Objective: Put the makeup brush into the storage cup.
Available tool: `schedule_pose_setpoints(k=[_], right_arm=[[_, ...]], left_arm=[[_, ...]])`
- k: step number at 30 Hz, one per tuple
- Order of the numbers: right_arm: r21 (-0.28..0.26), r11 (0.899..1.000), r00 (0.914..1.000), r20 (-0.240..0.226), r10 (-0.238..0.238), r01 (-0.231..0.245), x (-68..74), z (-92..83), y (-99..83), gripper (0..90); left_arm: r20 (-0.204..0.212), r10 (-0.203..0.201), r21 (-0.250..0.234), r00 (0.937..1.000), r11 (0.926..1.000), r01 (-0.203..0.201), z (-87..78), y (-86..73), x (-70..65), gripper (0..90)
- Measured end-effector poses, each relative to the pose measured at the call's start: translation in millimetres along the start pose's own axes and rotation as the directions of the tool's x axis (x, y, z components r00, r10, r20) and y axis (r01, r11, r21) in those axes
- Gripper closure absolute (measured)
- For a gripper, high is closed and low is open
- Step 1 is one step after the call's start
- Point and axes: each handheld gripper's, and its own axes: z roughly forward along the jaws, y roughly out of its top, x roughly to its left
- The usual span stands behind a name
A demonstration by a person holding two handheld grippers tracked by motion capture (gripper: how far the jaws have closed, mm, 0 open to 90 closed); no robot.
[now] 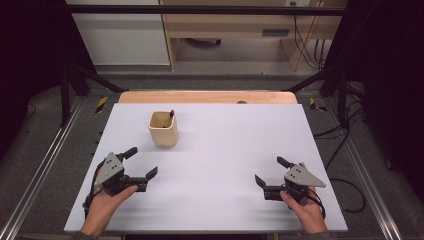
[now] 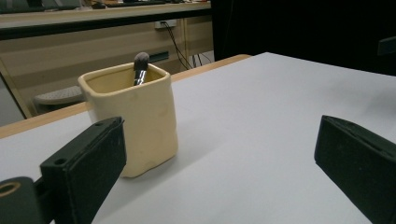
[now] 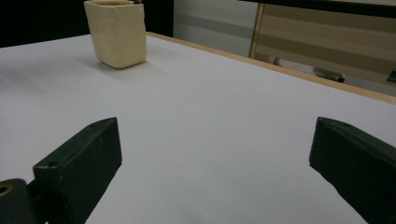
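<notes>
Count on the white table (image 1: pixel 220 165): one cream square cup (image 1: pixel 163 129); one dark-tipped brush (image 1: pixel 170 116) standing in it. Two hand-held grippers: left gripper (image 1: pixel 141 162), right gripper (image 1: pixel 270 171). Two hands.

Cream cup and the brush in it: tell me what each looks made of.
Cream cup: likely glazed ceramic or moulded plastic; its walls are thick, slightly uneven, with rounded corners and a soft sheen. Brush: a dark, fuzzy tuft of bristles above a shiny band that looks like metal; the handle is hidden inside the cup.
</notes>
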Motion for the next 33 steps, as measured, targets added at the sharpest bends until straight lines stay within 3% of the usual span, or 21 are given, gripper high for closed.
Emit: schedule_pose_setpoints(k=[12, 33], right_arm=[[-0.003, 1.0, 1.0, 0.001, 0.0, 0.0, -0.1, -0.4, 0.1, 2.9], [0.0, 1.0, 1.0, 0.001, -0.005, 0.005, 0.1, 0.3, -0.3, 2.9]], left_arm=[[-0.033, -0.021, -0.012, 0.9992, 0.9997, 0.021, -15.0, -9.6, 7.8, 1.5], [-0.064, -0.004, -0.053, 0.9979, 0.9986, 0.0, -35.9, -18.9, 18.2, 1.4]])
